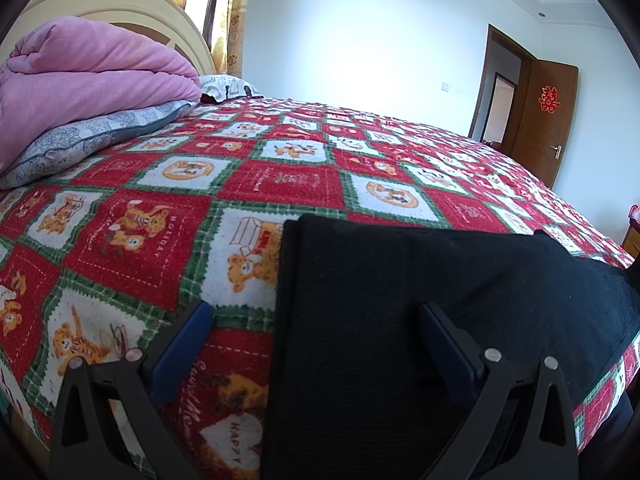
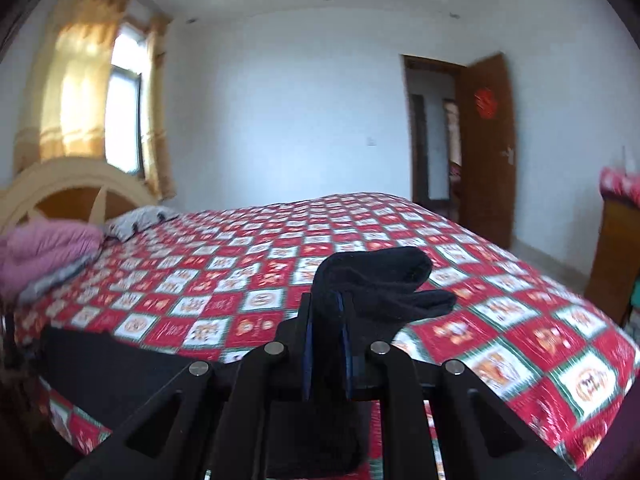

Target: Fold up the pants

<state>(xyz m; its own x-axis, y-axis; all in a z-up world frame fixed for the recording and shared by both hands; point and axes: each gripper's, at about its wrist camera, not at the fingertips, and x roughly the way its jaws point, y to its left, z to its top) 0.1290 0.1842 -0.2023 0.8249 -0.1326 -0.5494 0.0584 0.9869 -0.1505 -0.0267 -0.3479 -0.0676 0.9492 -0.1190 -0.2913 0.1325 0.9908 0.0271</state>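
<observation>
The black pants lie flat on the red checked bedspread near the bed's front edge. My left gripper is open, low over the pants' left edge, its blue-padded fingers straddling that edge without touching. In the right wrist view my right gripper is shut on a bunched end of the black pants, lifted above the bed; the cloth sticks out past the fingertips. The rest of the pants lies flat at lower left.
A pink folded quilt on a grey pillow lies at the head of the bed by the cream headboard. An open brown door stands at far right. A wooden cabinet stands right of the bed.
</observation>
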